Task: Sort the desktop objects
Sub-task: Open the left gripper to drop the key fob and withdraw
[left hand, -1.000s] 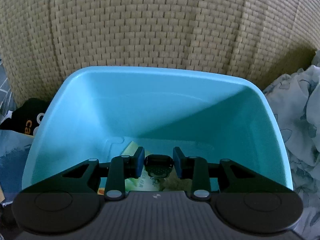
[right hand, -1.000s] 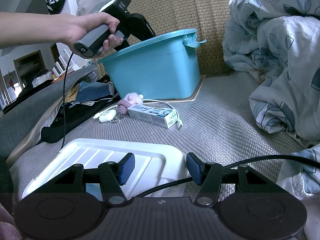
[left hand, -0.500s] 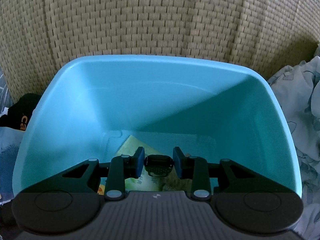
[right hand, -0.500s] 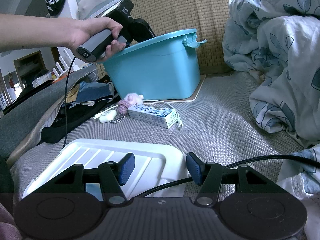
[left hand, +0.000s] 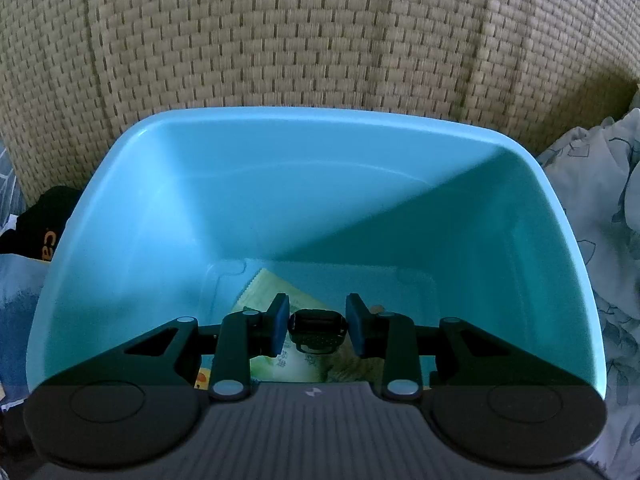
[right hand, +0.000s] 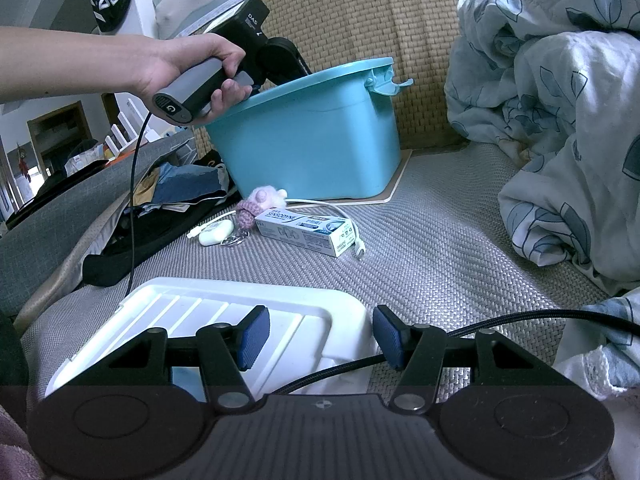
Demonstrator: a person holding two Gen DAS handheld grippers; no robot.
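My left gripper [left hand: 318, 330] is shut on a small black round object [left hand: 318, 331] and holds it inside the turquoise tub [left hand: 168, 216], above a green packet [left hand: 276, 292] on the tub floor. In the right wrist view the tub [right hand: 316, 140] stands on the woven mat, with the left hand-held gripper dipping over its rim. My right gripper [right hand: 320, 336] is open and empty, low over a white tray lid [right hand: 224, 312]. A toothpaste box [right hand: 308, 228], a pink knitted keychain [right hand: 256, 204], a white earbud case [right hand: 216, 232] and a white cable [right hand: 332, 208] lie in front of the tub.
A rumpled leaf-print duvet [right hand: 560, 112] fills the right side. Dark clothes and bags [right hand: 168, 196] lie left of the tub. A woven headboard [left hand: 320, 40] rises behind the tub. A black cable [right hand: 500, 320] runs across my right gripper.
My left gripper has moved lower and deeper into the tub with the black object still held. My right gripper has not moved.
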